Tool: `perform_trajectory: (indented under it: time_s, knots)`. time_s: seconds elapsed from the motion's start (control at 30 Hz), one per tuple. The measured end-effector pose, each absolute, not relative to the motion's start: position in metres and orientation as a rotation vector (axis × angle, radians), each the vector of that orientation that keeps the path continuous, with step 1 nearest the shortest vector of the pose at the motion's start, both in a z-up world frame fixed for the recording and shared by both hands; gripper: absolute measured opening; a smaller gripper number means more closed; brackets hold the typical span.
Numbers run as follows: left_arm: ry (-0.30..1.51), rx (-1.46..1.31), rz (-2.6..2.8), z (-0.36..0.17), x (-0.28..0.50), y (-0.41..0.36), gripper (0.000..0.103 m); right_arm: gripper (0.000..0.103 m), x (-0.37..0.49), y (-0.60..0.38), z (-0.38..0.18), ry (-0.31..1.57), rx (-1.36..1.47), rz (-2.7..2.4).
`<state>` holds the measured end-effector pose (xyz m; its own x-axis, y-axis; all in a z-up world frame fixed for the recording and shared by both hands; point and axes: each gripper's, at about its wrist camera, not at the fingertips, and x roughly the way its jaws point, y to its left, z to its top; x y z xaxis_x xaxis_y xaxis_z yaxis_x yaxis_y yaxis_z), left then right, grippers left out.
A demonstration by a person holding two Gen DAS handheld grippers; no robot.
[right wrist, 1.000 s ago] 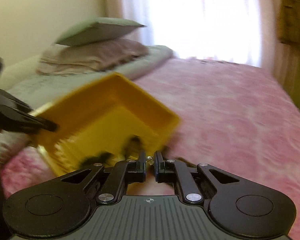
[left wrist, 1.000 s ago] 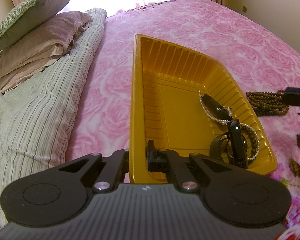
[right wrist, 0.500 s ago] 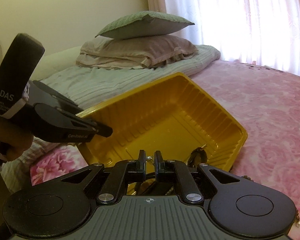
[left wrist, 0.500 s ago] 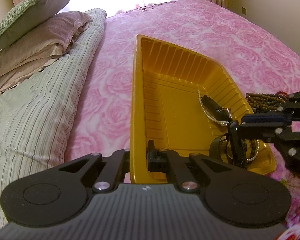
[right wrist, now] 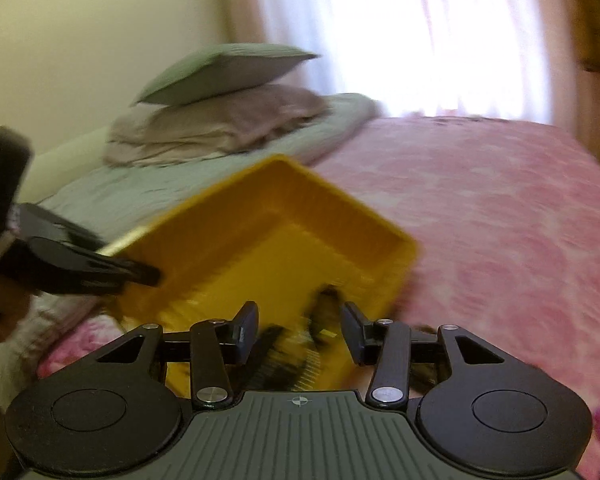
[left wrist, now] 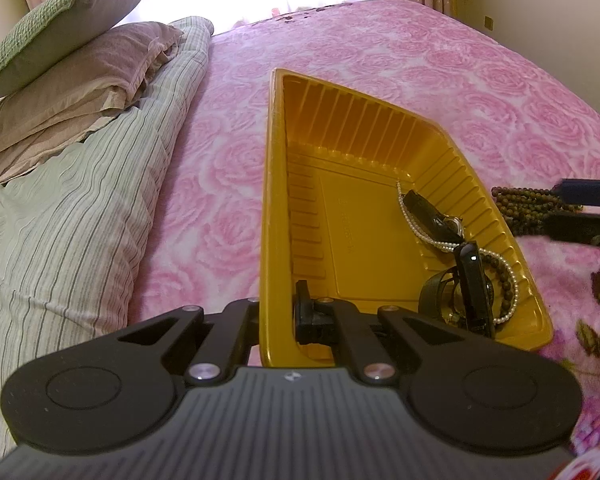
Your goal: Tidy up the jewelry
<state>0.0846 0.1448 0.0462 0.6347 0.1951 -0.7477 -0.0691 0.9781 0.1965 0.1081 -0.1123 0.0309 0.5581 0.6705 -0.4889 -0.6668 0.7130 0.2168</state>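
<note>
Tray: yellow tray [left wrist: 352, 240] on the pink bed [left wrist: 480, 92], centre of the left wrist view, tilted in the right wrist view
Left gripper [left wrist: 278, 312]: fingers pressed together on the tray's near wall, one finger outside, one inside
Right gripper [right wrist: 300, 330]: fingers have just been opening, now spread, nothing clearly pinched between them (blurred)
Already in tray: pearl strand [left wrist: 420, 228], two black watches [left wrist: 474, 284] and a dark bead bracelet [left wrist: 506, 288], heaped at the lower right corner
Still out: brown bead strands [left wrist: 520, 204] on the bed, just beside the tray's right wall, at the right edge of the frame
Progress: judged mostly done; at least the brown beads left to gather
</note>
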Motion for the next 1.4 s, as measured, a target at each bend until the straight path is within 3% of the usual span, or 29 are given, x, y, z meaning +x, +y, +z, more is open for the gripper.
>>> perform_trajectory:
  time_s: [0.43,0.57,0.9,1.03,1.4]
  knots:
    - [0.869,0.166,0.158,0.049,0.085,0.141,0.003,0.045,0.136,-0.21,-0.022,0.676,-0.007,0.38]
    - [0.871,0.17,0.161,0.049,0.086,0.14,0.003,0.031,0.149,-0.212,-0.029,0.666,-0.074,0.383]
    - [0.878,0.174,0.167,0.047,0.088,0.139,0.003,0.027,0.169,-0.195,-0.047,0.661,-0.232,0.431]
    - [0.878,0.172,0.167,0.047,0.088,0.139,0.003,0.008,0.167,-0.189,-0.046,0.655,-0.272,0.436]
    - [0.874,0.171,0.167,0.046,0.088,0.139,0.003,0.008,0.139,-0.187,-0.008,0.596,-0.168,0.449]
